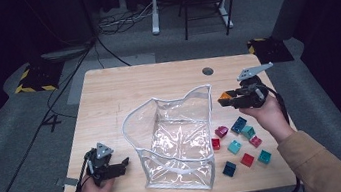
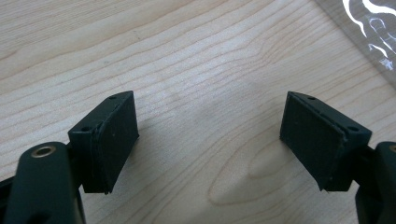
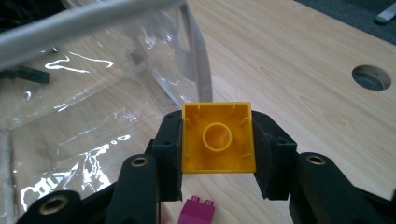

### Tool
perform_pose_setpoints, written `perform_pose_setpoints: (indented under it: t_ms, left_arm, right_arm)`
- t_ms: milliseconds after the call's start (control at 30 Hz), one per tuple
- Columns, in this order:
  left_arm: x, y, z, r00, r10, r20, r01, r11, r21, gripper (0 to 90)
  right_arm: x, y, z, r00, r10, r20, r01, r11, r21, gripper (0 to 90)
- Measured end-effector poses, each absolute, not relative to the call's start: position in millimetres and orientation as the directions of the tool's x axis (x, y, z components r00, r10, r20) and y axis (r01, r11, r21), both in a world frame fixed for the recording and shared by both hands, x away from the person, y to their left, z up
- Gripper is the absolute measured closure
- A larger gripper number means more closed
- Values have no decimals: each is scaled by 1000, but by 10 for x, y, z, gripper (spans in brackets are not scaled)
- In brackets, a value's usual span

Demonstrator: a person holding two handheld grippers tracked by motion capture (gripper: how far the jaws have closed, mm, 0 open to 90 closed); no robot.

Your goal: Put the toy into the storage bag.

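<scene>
My right gripper (image 3: pixel 218 147) is clamped on the yellow block (image 3: pixel 218 138), raised just beside the clear bag (image 1: pixel 174 136) at its right rim. My left gripper (image 2: pixel 210 140) rests with jaws apart over bare table (image 1: pixel 107 94), left of the bag. Loose blocks (image 1: pixel 240 141) lie near the table's right edge.

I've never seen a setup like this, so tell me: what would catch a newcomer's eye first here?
Probably the big clear plastic bag standing open mid-table, catching the light. Next, the bright yellow block clamped hollow side up in the right gripper, held above the table beside the bag's right edge. Then the scatter of small coloured blocks, teal, red, magenta and blue, lying on the wood right of the bag.
</scene>
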State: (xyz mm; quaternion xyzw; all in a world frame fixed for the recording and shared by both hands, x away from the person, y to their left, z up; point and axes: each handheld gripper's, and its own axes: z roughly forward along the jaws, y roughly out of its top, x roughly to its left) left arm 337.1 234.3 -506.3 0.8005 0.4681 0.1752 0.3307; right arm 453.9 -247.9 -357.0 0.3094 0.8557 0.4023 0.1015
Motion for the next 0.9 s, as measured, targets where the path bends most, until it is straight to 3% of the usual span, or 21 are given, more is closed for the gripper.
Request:
perform_pose_setpoints:
  t_ms: [900]
  left_arm:
    - [3368,2341,-5066,499,866,-29,632,-340,696,195]
  right_arm:
    - [3969,-2311,-2903,-869,494,31,300,477,826,592]
